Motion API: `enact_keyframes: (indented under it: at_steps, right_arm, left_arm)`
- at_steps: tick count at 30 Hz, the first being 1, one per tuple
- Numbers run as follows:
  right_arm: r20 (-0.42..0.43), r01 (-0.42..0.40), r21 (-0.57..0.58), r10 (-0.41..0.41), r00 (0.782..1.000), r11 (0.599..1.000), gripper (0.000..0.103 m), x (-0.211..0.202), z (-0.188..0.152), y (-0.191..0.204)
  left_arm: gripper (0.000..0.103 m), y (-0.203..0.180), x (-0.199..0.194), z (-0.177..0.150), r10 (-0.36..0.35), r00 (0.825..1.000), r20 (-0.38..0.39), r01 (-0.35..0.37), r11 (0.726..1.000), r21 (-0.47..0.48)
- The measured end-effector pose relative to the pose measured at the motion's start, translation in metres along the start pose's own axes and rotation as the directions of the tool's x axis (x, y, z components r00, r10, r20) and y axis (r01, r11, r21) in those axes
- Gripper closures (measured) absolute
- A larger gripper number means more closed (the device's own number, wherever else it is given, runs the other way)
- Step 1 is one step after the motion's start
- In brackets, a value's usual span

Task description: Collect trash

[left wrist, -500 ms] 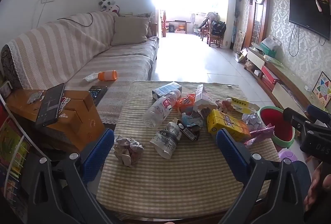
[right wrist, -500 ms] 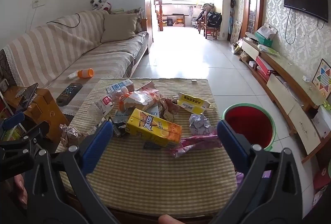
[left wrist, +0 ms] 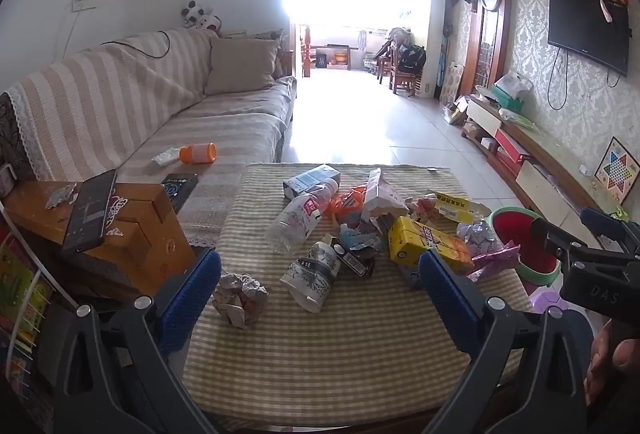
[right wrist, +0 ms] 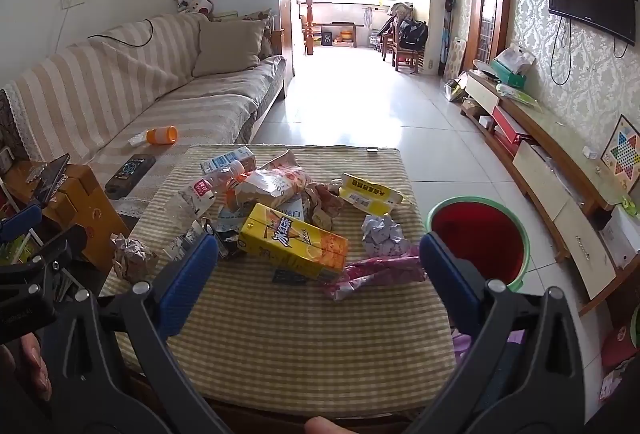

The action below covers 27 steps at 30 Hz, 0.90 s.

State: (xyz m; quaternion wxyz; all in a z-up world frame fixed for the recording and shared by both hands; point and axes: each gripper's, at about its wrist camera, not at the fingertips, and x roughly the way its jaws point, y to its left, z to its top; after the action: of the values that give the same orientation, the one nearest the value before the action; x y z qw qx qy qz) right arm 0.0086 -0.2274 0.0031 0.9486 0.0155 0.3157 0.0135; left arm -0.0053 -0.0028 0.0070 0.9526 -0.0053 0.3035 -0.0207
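A heap of trash lies on the striped table [left wrist: 320, 354] [right wrist: 304, 346]: a yellow carton [left wrist: 428, 244] [right wrist: 294, 240], a clear plastic bottle [left wrist: 298, 220] [right wrist: 200, 191], a paper cup [left wrist: 314, 274], crumpled paper balls [left wrist: 240, 294] [right wrist: 384, 232], a pink wrapper [right wrist: 380, 272] and a milk carton [left wrist: 312, 179]. A red bin with a green rim [left wrist: 524, 246] [right wrist: 480, 238] stands on the floor right of the table. My left gripper [left wrist: 320, 286] and right gripper [right wrist: 318, 274] are open and empty, held above the table's near edge.
A striped sofa [left wrist: 160, 113] runs along the left, with an orange bottle [left wrist: 198, 153] and a remote [left wrist: 180, 183] on it. A wooden side table with a phone [left wrist: 90, 211] stands at the near left. A TV bench [right wrist: 560, 161] lines the right wall.
Both grippers have shifted very slightly; the view is almost the same. Nothing was taken hold of.
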Motion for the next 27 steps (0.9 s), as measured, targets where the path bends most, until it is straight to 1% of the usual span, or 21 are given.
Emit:
enact_keyframes:
  at_steps: [5,9,16,27]
  right_arm:
    - [-0.001,0.005,-0.005,-0.005,1.0,1.0,0.003,0.0019,0.0002,0.0014]
    - [-0.003,0.009,-0.004,-0.009,1.0,1.0,0.003,0.0031,0.0004,0.001]
    - [-0.004,0.018,-0.006,-0.018,1.0,1.0,0.003,0.0036,-0.0001,-0.0003]
    - [-0.012,0.019,-0.01,-0.02,1.0,1.0,0.003,0.0055,-0.002,0.0011]
  left_arm:
    - [0.008,0.0019,-0.001,0.0013,-0.002,1.0,0.012,0.002,1.0,-0.004]
    - [0.008,0.0015,0.0004,0.0007,-0.013,1.0,-0.002,0.013,1.0,-0.006]
    - [0.008,0.0025,-0.0011,0.002,-0.003,1.0,0.009,0.003,1.0,-0.013]
    - [0.008,0.0006,-0.0023,0.0014,-0.014,1.0,0.001,0.014,1.0,-0.014]
